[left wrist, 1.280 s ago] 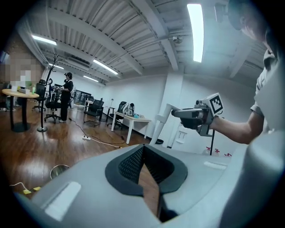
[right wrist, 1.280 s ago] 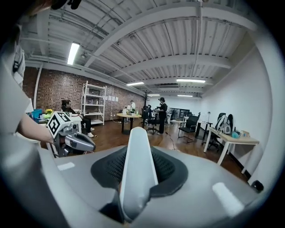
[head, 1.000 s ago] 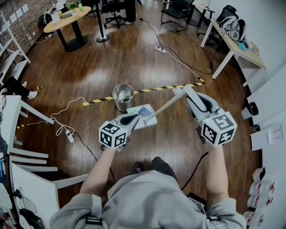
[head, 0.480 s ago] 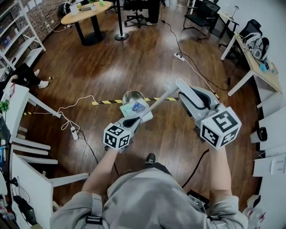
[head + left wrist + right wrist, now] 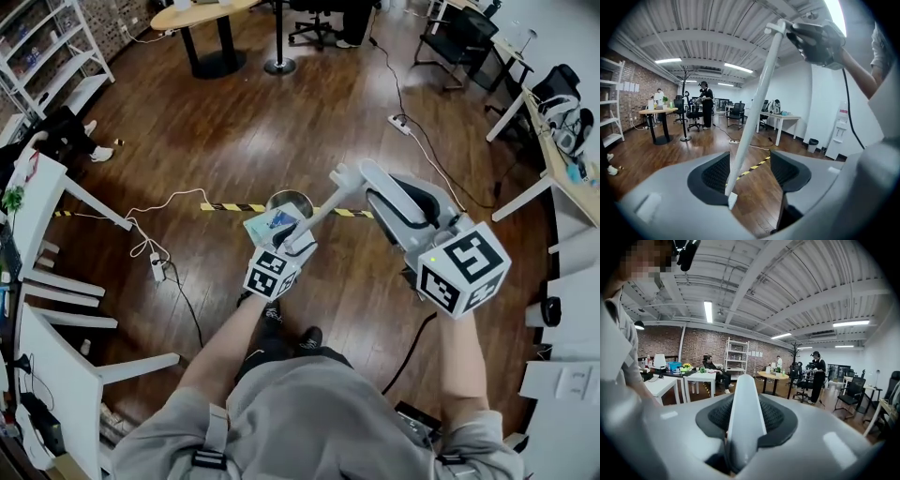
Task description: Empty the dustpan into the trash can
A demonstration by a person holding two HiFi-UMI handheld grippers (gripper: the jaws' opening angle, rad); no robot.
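Dark-brown wooden plank floor point(image 5: 234, 112) under everything. Biggest task item: the pale flat plastic dustpan point(image 5: 261, 229) w/ its long white pole handle point(image 5: 319, 208), which slants up & to my right from the pan. That's why it takes two hands: one low near the pan to steer, one at the top to lever.

My right gripper point(image 5: 349, 174) is clenched on the handle's top end. The pole is squeezed btw both pads, so this one carries the load. My left gripper point(image 5: 750, 171) sits low on the pole. Its jaws have just been opening & stand wide apart, the handle between them, close to one pad but not pinched. Prob so the pole can pivot freely for tipping.

The small round shiny-metal trash can point(image 5: 289, 201) stands just beyond the pan. The pan's far edge overlaps the can's near rim in head view; height above it I can't tell.

Blue-and-white paper scraps point(image 5: 284, 221) lie on the pan, so imo nothing's dumped yet. Risk: w/ one grip only, the pan may swing & spill short.
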